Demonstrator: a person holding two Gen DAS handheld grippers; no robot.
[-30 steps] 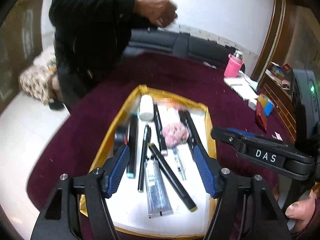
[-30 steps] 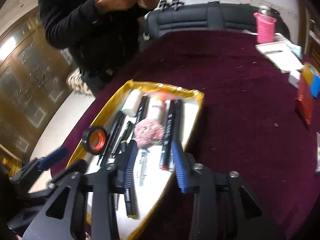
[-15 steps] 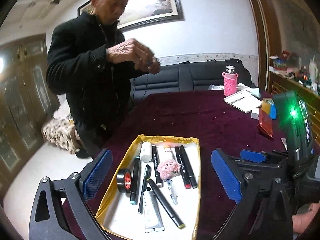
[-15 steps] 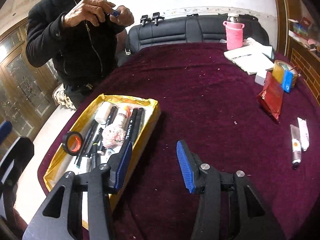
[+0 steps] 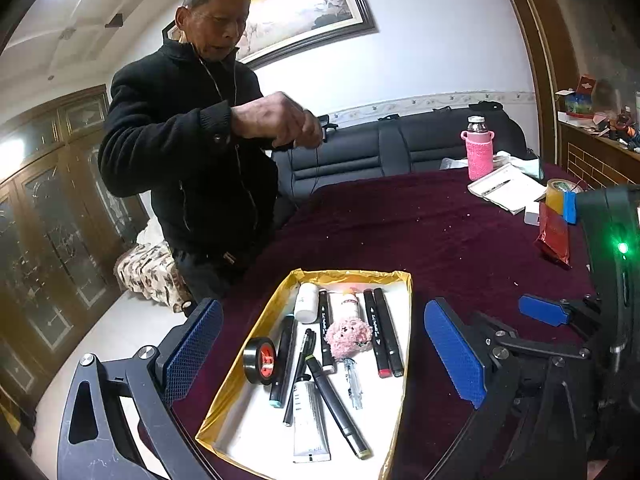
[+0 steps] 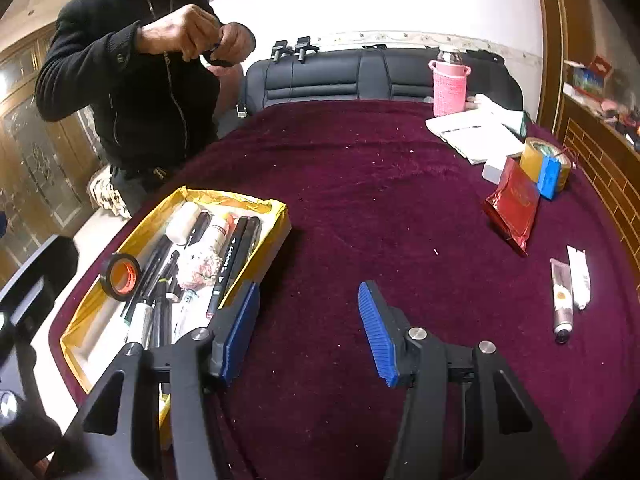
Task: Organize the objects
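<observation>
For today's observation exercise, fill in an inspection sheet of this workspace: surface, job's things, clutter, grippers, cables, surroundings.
Surface: maroon cloth, speckled with crumbs.
Job's things: yellow box holding tape roll, markers, pink pompom, tube, white bottle; two tubes lie loose on the cloth.
Clutter: pink bottle, notebook, red packet, yellow tape.
Grippers: left hand-held gripper open wide, empty; right hand-held gripper open, empty, jaws just opening.
Cables: thin cord hanging from the person's hands.
Surroundings: person in black, sofa, painting.
</observation>
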